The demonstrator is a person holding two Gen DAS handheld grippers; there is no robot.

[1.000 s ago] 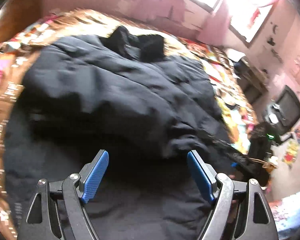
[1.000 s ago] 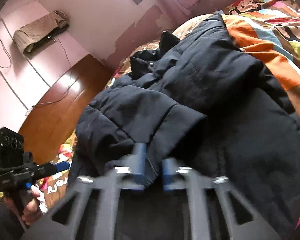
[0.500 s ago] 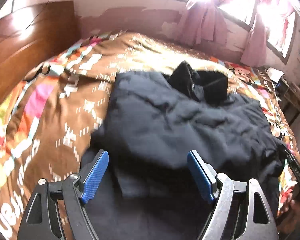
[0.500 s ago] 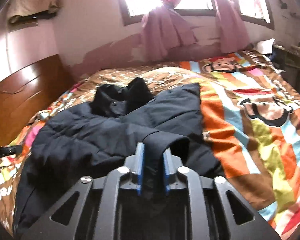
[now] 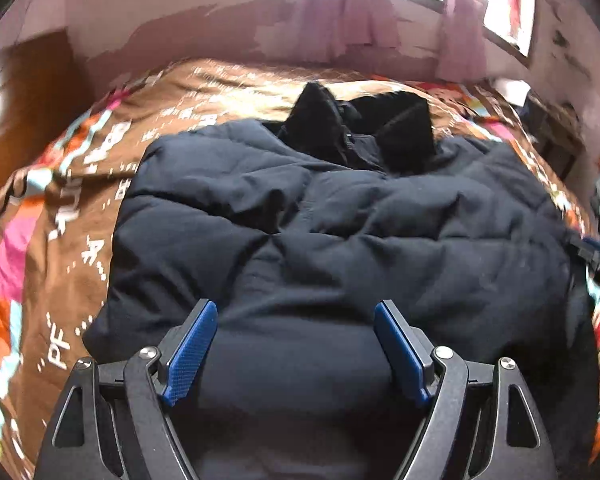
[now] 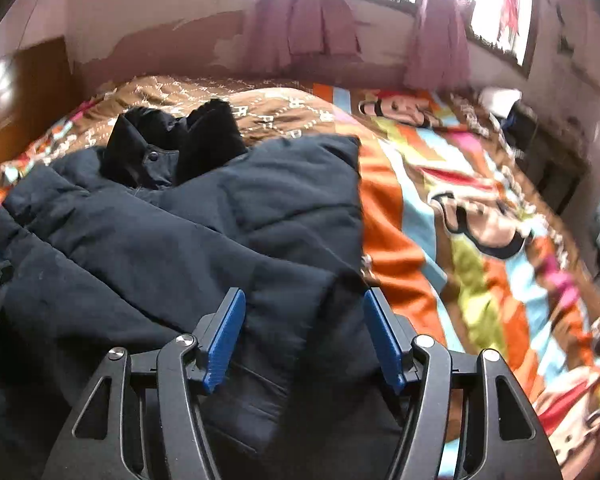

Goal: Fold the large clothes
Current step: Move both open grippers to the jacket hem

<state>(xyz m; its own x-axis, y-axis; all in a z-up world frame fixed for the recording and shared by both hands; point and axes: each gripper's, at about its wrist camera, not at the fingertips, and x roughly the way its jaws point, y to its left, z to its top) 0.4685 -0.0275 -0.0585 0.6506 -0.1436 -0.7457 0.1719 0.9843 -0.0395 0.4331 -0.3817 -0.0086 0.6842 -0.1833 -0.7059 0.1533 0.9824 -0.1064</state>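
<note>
A large dark navy padded jacket (image 5: 340, 232) lies spread on the bed, its black collar (image 5: 364, 136) at the far end. It also shows in the right wrist view (image 6: 188, 232) with a sleeve folded across the body. My left gripper (image 5: 296, 344) is open over the jacket's near hem, with nothing between the blue pads. My right gripper (image 6: 304, 336) is open, its jaws standing on either side of the sleeve's cuff end (image 6: 332, 312) without pinching it.
The bed has a patterned brown and multicoloured cover (image 6: 460, 208). A wooden headboard (image 5: 24, 92) is at the left. Pink curtains (image 6: 300, 20) hang under a bright window. Dark furniture (image 6: 556, 168) stands along the right wall.
My right gripper was shut on the sleeve cuff and has opened, letting it go on the jacket. My left gripper stayed open and swung back toward the jacket's middle.
</note>
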